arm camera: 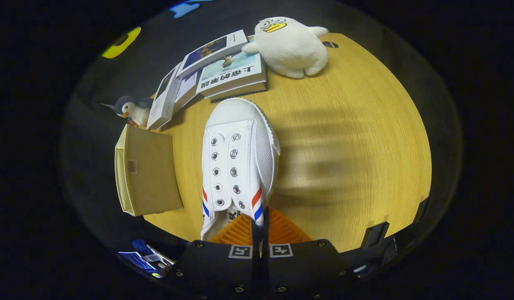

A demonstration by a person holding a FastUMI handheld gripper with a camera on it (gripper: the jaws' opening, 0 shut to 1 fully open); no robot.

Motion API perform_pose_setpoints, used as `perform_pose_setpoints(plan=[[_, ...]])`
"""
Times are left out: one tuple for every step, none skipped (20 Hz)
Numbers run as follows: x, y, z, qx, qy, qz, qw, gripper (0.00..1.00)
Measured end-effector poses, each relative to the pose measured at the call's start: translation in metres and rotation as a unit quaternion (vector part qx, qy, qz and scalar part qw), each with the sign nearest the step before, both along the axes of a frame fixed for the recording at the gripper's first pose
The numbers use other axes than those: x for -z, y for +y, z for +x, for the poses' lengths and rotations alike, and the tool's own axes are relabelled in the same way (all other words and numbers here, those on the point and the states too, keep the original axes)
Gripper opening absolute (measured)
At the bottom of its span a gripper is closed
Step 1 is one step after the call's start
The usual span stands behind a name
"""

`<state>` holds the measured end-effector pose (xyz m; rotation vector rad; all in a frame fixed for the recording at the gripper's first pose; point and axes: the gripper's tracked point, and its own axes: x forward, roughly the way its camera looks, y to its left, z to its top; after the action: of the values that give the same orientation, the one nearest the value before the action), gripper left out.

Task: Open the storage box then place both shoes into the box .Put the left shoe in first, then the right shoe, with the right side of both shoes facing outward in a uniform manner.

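Tongs, aka the gripper [259, 227], have their two fingers pinched nearly together on the side wall of the white shoe [236, 160], right at the collar by the red and blue stripes, so they're clamped narrow on that thin bit of canvas and the shoe sticks out ahead of them with its toe pointing away. Whether the sole is actually resting on the table or held a bit above it, can't tell from this angle. Surface-wise it's a round-edged wooden table [357, 137] with a yellowish grain and some soft smeary shadows to the right of the shoe. Black cloth all around it as the backdrop. Beyond the toe there's a messy pile of books [217, 68], and just beside those sits a white plush duck [292, 46] with a yellow beak. A small penguin toy [131, 109] is off at the table's left edge, near the books. Just beside the shoe on its left is the storage box [146, 173], a beige fabric-looking thing with a little tab on the face towards the camera, looks closed from here. Now the shoe itself: white mesh-ish canvas, rubber toe cap, two rows of metal eyelets with no laces in them, red and blue diagonal stripes on both sides near the opening, and some dark print inside on the insole.
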<state>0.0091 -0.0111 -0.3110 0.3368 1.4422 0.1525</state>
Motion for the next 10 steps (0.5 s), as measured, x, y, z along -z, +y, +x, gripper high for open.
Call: perform_pose_setpoints(plan=[[-0.007, 0.007, 0.002, -0.006, -0.003, 0.003, 1.0, 0.01], [-0.013, 0.014, 0.003, -0.012, -0.006, 0.004, 1.0, 0.0], [-0.02, 0.021, 0.004, -0.018, -0.008, 0.006, 1.0, 0.0], [-0.026, 0.028, 0.006, -0.024, -0.011, 0.008, 1.0, 0.01], [-0.034, 0.036, 0.009, -0.032, -0.015, 0.01, 0.999, 0.01], [-0.04, 0.043, 0.011, -0.039, -0.02, 0.011, 0.999, 0.01], [-0.047, 0.051, 0.014, -0.047, -0.024, 0.011, 0.999, 0.01], [-0.053, 0.058, 0.017, -0.056, -0.03, 0.012, 0.998, 0.01], [-0.06, 0.066, 0.021, -0.065, -0.036, 0.012, 0.997, 0.01], [-0.069, 0.074, 0.023, -0.07, -0.04, 0.014, 0.997, 0.01]])
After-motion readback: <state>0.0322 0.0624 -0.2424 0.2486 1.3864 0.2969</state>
